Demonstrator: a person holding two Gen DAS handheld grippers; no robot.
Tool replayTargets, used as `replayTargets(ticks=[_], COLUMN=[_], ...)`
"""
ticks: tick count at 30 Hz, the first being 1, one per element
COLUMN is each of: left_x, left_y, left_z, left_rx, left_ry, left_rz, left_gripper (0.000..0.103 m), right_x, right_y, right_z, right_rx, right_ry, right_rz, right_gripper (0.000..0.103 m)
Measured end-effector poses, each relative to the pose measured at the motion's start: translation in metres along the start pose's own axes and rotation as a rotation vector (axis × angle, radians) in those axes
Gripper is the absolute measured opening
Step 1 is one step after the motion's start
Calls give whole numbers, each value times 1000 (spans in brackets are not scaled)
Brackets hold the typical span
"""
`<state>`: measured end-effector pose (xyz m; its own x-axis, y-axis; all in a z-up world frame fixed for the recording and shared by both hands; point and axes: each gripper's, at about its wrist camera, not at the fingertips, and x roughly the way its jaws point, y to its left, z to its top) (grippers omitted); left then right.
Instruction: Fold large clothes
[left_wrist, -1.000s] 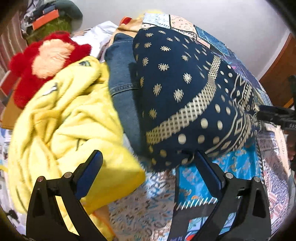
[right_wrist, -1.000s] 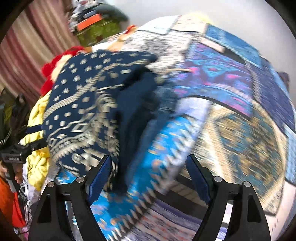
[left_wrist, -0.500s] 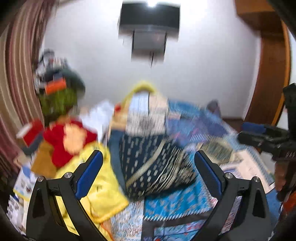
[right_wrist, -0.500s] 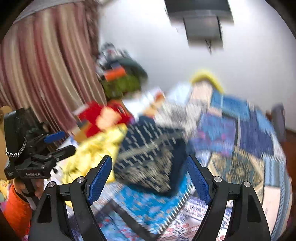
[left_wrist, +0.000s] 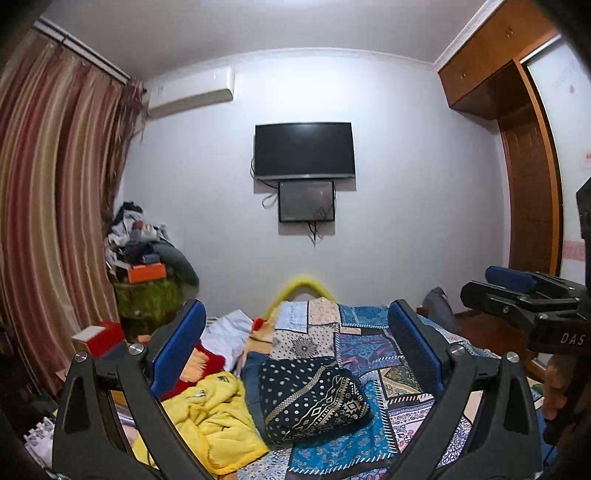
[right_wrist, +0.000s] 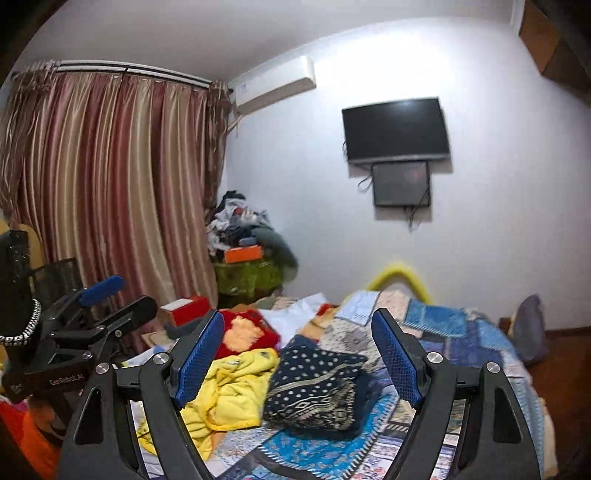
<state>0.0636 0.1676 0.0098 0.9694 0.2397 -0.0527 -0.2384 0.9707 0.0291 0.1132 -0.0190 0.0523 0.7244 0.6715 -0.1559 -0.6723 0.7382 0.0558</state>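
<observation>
Navy patterned garment (left_wrist: 314, 402) lies folded on the bed (left_wrist: 373, 343), beside a yellow blanket (left_wrist: 218, 417). Left gripper (left_wrist: 295, 354) and right gripper (right_wrist: 299, 358) raised clear, jaws wide, empty; fold apparently complete.

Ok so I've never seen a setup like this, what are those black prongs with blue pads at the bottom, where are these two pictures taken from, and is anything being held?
There is no robot here. A person holds a two-finger gripper in each hand, and a wide-angle camera on each one looks forward along its fingers. One picture comes from the left gripper, the other from the right gripper; each also glimpses the other at its edge. Both are open and hold nothing. They point over a bed with a patchwork bedspread. On it lies a folded navy patterned garment, with a crumpled yellow garment to its left and a red plush toy behind that. A television hangs on the far wall.
</observation>
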Motion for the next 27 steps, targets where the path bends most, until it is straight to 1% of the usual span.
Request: replayTargets(ticks=[2, 4, 8, 17, 19, 21, 23, 27], left_x=[-7, -11, -15, -16, -15, -13, -11, -9], left_y=[-2, -4, -4, -7, -7, -6, -7, -7], left_z=[-2, -4, -4, -9, -10, -10, -11, -13], left_rx=[1, 4, 2, -10, -19, -20, -16, -21], left_ry=[-3, -4, -3, 14, 20, 26, 30, 38], left_rz=[-7, -10, -18, -28, -32, -28, -22, -26], left_gripper=[100, 100, 100, 100, 100, 100, 102, 102], right_x=[-10, -17, -24, -28, -28, -26, -27, -29], right_y=[6, 10, 18, 21, 21, 20, 20, 20], right_z=[-5, -10, -19, -25, -26, -25, -26, -26], right_rx=[-7, -5, -19, -19, -17, -12, -11, -8], right_ry=[-6, -2, 4, 18, 18, 9, -3, -9], right_rz=[-27, -37, -78, -102, -112, -132, -143, -156], right_gripper=[80, 80, 81, 81, 86, 99, 102, 103])
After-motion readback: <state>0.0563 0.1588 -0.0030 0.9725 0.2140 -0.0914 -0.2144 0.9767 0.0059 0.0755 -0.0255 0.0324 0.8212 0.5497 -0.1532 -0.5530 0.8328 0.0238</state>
